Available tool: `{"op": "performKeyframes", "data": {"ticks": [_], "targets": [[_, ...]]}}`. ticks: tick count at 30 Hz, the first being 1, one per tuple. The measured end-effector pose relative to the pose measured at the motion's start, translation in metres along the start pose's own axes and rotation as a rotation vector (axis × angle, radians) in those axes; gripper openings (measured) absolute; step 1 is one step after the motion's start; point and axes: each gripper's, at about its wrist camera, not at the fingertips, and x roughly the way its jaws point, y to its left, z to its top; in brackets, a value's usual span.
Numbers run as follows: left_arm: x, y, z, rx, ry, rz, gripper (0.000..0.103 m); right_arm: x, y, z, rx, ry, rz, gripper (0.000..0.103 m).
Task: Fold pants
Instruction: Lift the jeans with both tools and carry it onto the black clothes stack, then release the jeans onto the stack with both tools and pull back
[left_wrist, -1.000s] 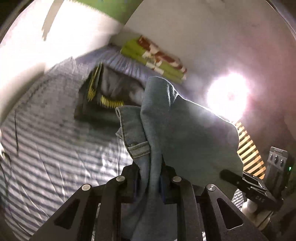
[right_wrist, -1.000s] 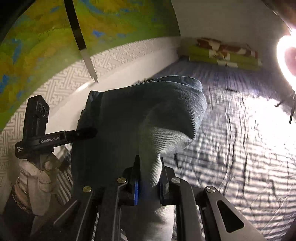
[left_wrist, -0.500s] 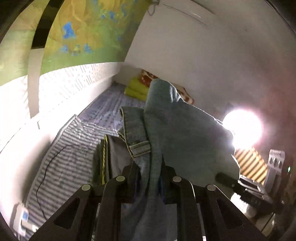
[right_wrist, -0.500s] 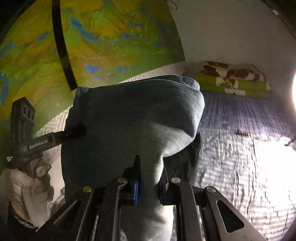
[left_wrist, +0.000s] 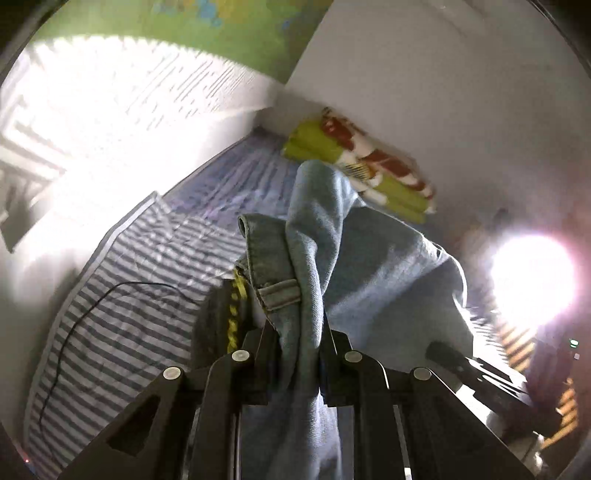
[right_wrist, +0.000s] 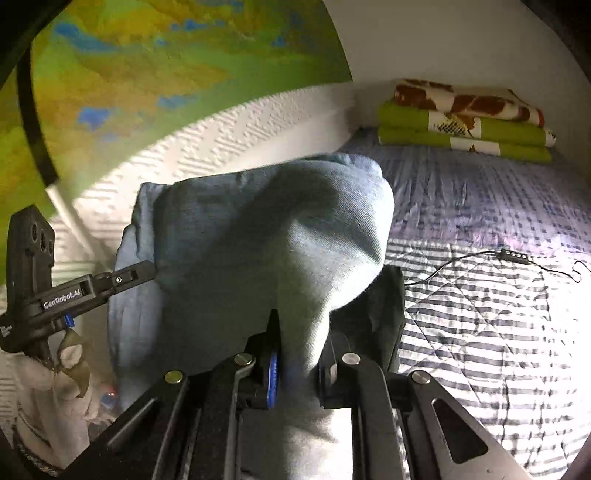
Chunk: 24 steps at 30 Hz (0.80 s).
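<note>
The blue jeans (left_wrist: 369, 266) are being held aloft, bunched between both sets of fingers, above the striped bed (right_wrist: 480, 332). The left gripper (left_wrist: 299, 339) and right gripper (right_wrist: 299, 354) are each clenched on denim. A carrying step is judged underway; next, lowering and flattening are called for.

We found the striped bed (right_wrist: 498, 332) mostly free toward its right edge, crossed only by a thin cable (right_wrist: 480, 258), while a dark folded garment (left_wrist: 218, 325) lay just below us and folded blankets (right_wrist: 465, 122) blocked its far edge.
</note>
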Motion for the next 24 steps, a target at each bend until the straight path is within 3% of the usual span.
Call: {"op": "performKeyframes", "data": {"ticks": [1, 3, 5, 7, 10, 13, 19, 22, 24], "targets": [[0.015, 0.005, -0.002, -0.007, 0.012, 0.019, 0.018, 0.016, -0.003, -0.002, -0.008, 0.014, -0.021, 0.014], [0.047, 0.017, -0.006, -0.031, 0.059, 0.058, 0.022, 0.041, -0.011, -0.004, -0.024, 0.06, -0.088, 0.025], [0.065, 0.029, -0.008, -0.076, 0.085, 0.094, 0.033, 0.059, -0.031, -0.007, 0.022, 0.116, -0.172, 0.029], [0.063, 0.039, -0.008, -0.115, 0.052, 0.107, 0.037, 0.054, -0.048, -0.009, 0.071, 0.092, -0.222, 0.029], [0.034, 0.036, -0.005, -0.086, -0.035, 0.119, 0.037, 0.025, -0.067, -0.014, 0.101, 0.015, -0.2, 0.03], [0.007, 0.016, -0.012, 0.011, -0.051, 0.09, 0.036, 0.001, -0.058, -0.022, 0.049, -0.02, -0.147, 0.03], [-0.006, -0.042, -0.056, 0.195, 0.056, 0.051, 0.036, -0.017, -0.012, -0.058, -0.068, 0.009, -0.084, 0.03], [0.002, -0.052, -0.077, 0.249, 0.088, 0.101, 0.036, -0.012, -0.005, -0.076, -0.059, 0.042, -0.083, 0.03], [0.014, -0.043, -0.086, 0.263, 0.118, 0.173, 0.034, -0.002, -0.009, -0.088, -0.018, 0.081, -0.067, 0.03]]}}
